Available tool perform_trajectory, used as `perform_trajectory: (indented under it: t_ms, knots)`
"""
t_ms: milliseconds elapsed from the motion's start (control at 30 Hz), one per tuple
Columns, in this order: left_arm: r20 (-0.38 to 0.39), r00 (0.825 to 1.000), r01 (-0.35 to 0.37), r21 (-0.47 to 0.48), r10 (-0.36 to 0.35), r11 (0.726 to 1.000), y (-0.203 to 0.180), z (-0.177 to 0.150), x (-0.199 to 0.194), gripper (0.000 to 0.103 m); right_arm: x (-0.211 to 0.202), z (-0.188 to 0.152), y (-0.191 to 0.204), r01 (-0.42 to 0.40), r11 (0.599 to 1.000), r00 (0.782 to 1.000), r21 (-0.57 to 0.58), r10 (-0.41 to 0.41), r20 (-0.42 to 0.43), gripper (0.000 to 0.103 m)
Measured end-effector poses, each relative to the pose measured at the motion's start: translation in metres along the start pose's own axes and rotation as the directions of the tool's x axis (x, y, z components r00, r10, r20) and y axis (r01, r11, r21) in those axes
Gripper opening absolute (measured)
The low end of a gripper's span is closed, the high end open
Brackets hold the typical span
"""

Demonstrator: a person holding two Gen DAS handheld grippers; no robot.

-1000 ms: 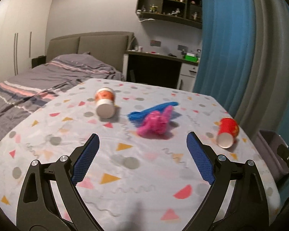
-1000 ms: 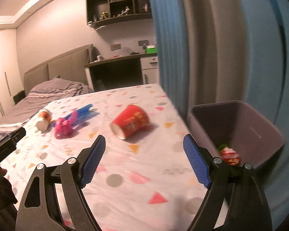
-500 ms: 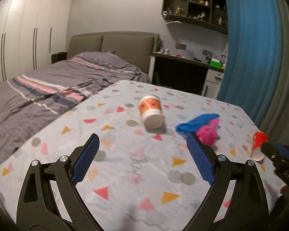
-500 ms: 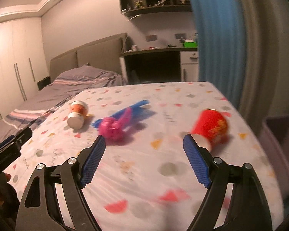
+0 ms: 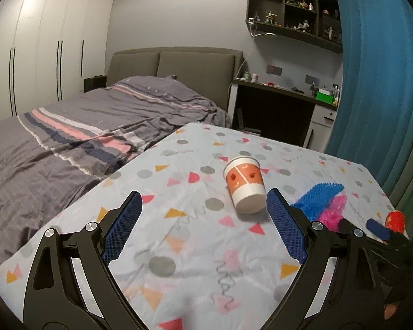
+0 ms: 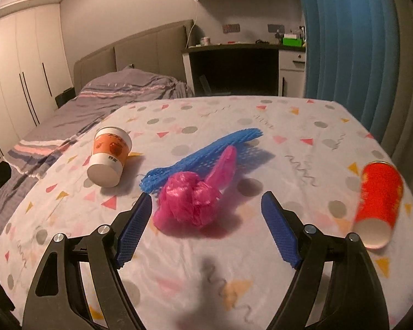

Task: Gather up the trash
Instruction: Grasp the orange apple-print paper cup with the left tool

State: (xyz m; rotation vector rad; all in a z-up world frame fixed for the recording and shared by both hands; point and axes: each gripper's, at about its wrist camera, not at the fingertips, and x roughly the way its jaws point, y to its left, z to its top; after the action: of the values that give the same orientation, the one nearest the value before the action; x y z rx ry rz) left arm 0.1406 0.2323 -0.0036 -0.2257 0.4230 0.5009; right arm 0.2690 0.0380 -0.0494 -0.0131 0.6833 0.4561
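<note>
Right wrist view: you have swung left from the red cup (image 6: pixel 380 203), and your right gripper (image 6: pixel 206 227) now faces the pink plastic bag (image 6: pixel 191 200), fingers wide. Your left gripper (image 5: pixel 203 228), wide too, faces the orange cup (image 5: pixel 245 188) on the worktop (image 5: pixel 179 247).

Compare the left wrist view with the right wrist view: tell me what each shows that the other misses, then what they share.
Only the left wrist view shows the open left gripper, aimed just left of the orange-and-white cup, and the tip of the right gripper near the right edge.

Only the right wrist view shows the open right gripper facing the pink plastic bag, and the whole red cup on its side.

Both show the blue foam net, both cups, the patterned tablecloth and the bed.
</note>
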Motion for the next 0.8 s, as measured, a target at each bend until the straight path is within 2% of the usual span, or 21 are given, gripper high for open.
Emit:
perform_trajectory:
  t_ms: [133, 233, 300, 400, 667, 800]
  knots:
    - [-0.011, 1.000, 0.024, 0.000, -0.024, 1.000, -0.004, 0.004, 0.016, 0.090, 0.020, 0.003, 0.003, -0.020, 1.000, 0.998, 0.007, 0.020, -0.060, 0.066]
    - [-0.023, 0.999, 0.039, 0.008, -0.039, 0.999, -0.010, 0.004, 0.028, 0.090, 0.029, 0.003, 0.004, -0.040, 0.999, 0.994, 0.007, 0.040, -0.101, 0.053]
    - [-0.031, 0.998, 0.048, 0.013, -0.048, 0.999, -0.014, 0.004, 0.035, 0.090, 0.031, 0.003, 0.002, -0.048, 0.999, 0.993, 0.010, 0.049, -0.112, 0.043]
    - [-0.045, 0.997, 0.068, 0.020, -0.067, 0.998, -0.020, 0.004, 0.048, 0.090, 0.028, 0.002, -0.001, -0.060, 0.998, 0.992, 0.005, 0.061, -0.109, 0.034]
    - [-0.108, 0.990, 0.094, 0.002, -0.093, 0.996, -0.036, 0.005, 0.090, 0.090, -0.007, 0.002, -0.027, -0.005, 1.000, 1.000, -0.007, 0.005, -0.026, 0.033]
    - [-0.151, 0.985, 0.085, 0.005, -0.083, 0.996, -0.042, 0.003, 0.116, 0.090, -0.025, 0.002, -0.039, 0.009, 1.000, 1.000, -0.010, -0.009, 0.018, 0.034]
